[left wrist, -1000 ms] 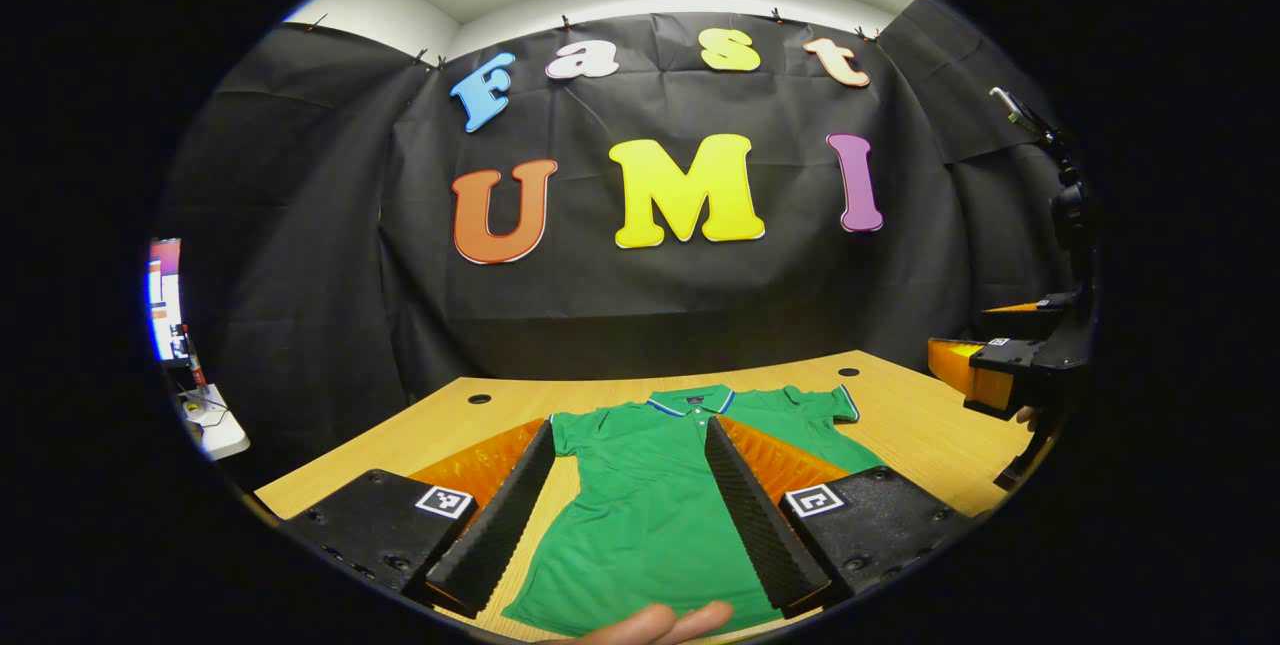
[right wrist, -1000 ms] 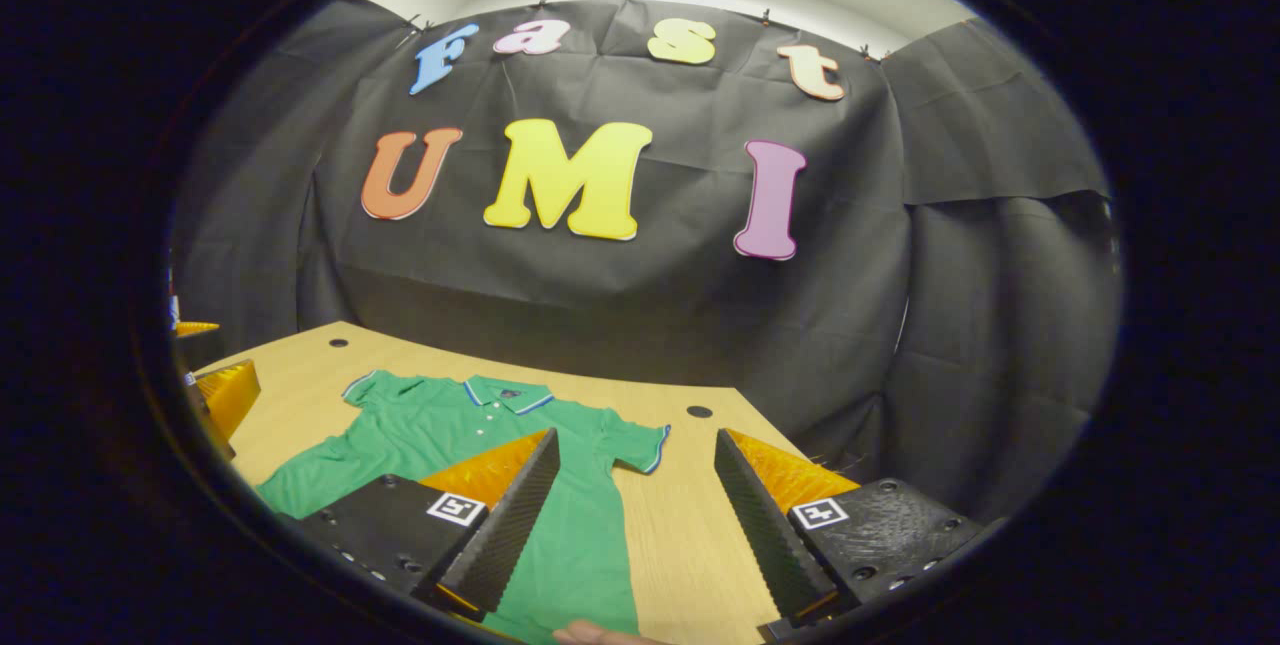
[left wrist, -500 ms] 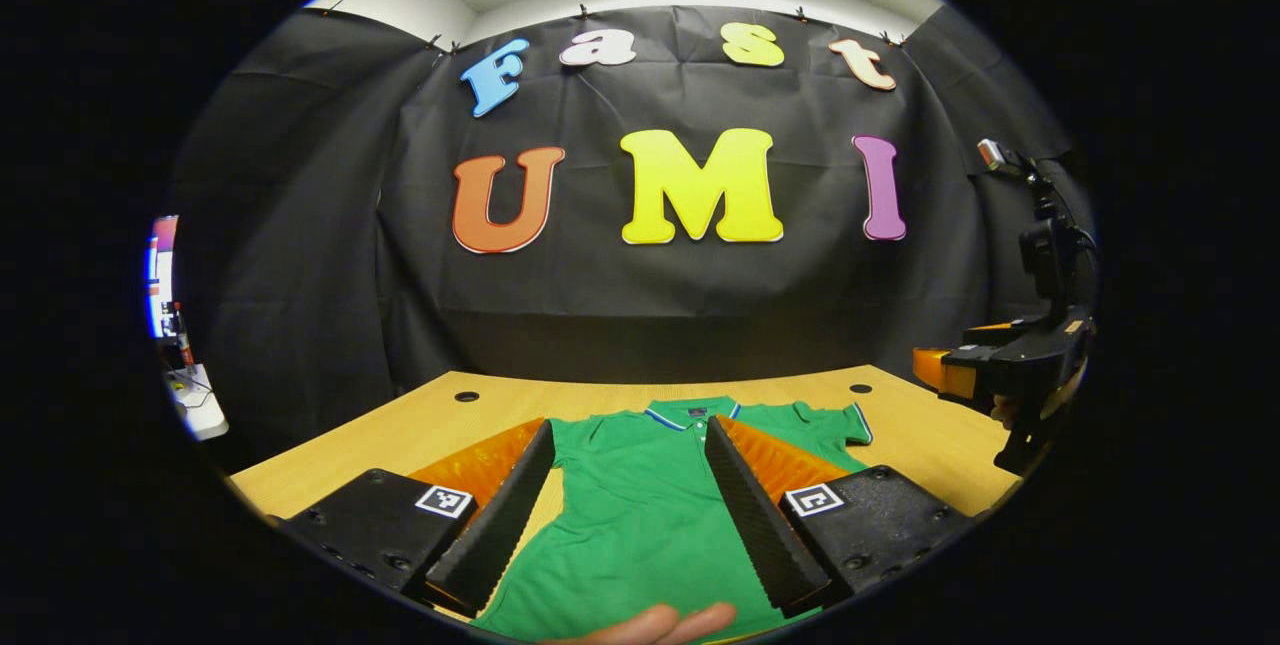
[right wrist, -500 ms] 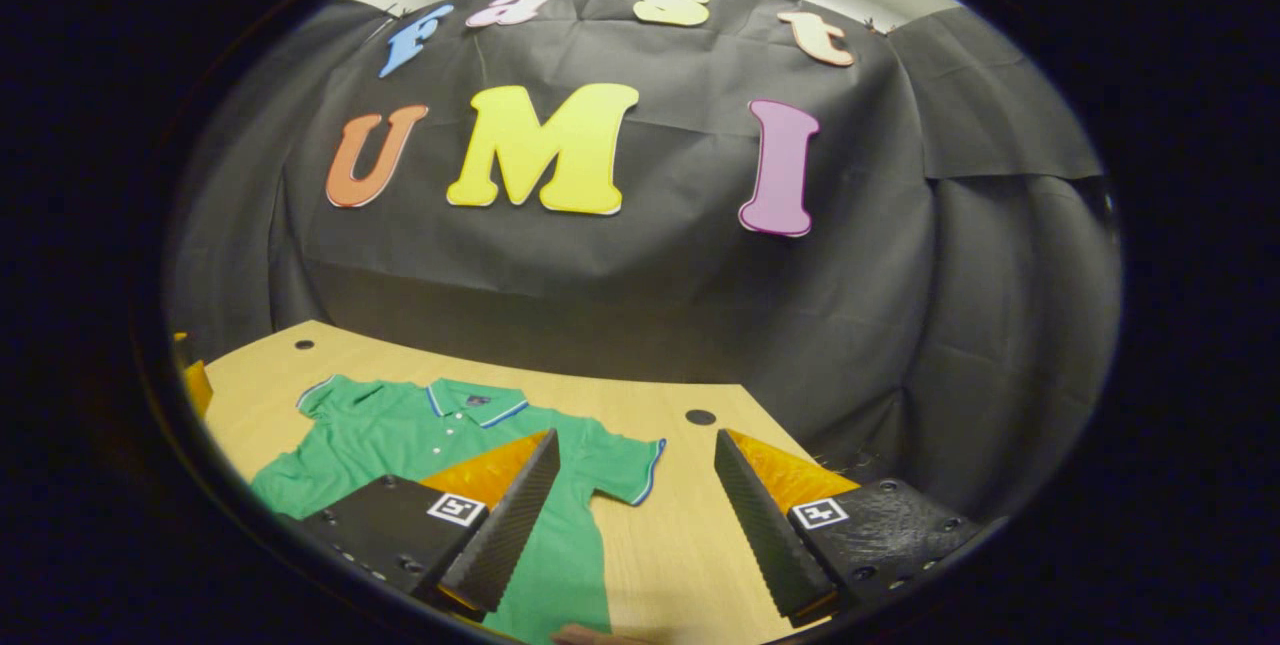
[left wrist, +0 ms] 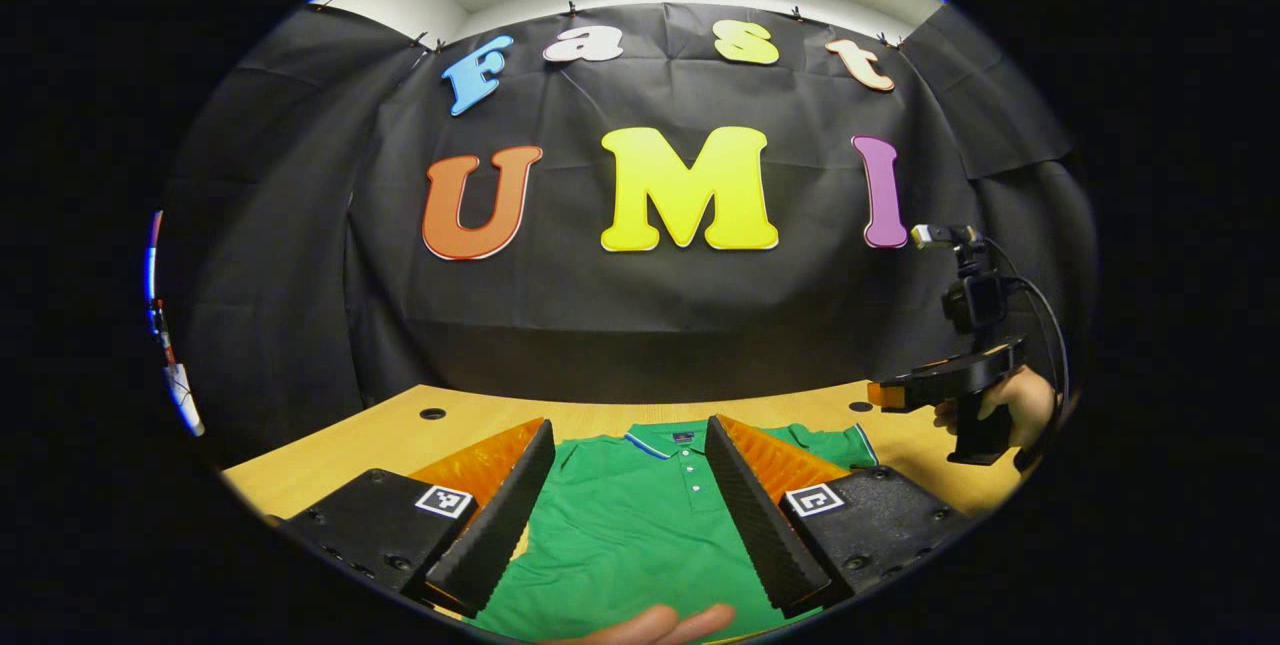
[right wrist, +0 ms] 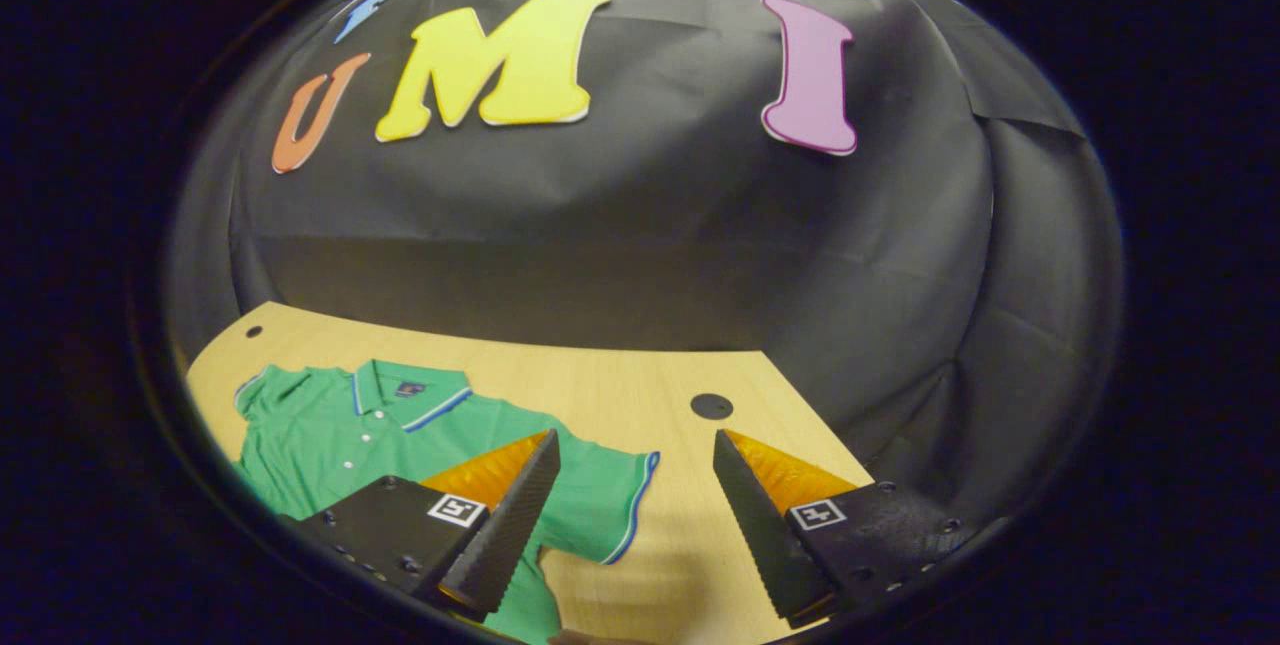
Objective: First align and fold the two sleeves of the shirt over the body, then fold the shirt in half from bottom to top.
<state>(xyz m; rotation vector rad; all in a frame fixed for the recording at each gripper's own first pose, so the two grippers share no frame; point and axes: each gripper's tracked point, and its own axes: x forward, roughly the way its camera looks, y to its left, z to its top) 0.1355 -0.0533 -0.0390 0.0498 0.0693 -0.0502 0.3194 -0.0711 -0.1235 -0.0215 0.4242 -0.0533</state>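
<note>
Hovering over shirt (left wrist: 640,525), gripper (left wrist: 630,515) open-jawed

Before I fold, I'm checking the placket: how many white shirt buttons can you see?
3 on the green shirt, in a row down from the collar; more may be hidden lower down.

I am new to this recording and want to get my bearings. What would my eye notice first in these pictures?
The green polo shirt lies flat on the wooden table, sleeves not yet folded. The left gripper stands open above its body; the right gripper stands open over the sleeve's trimmed edge.
</note>
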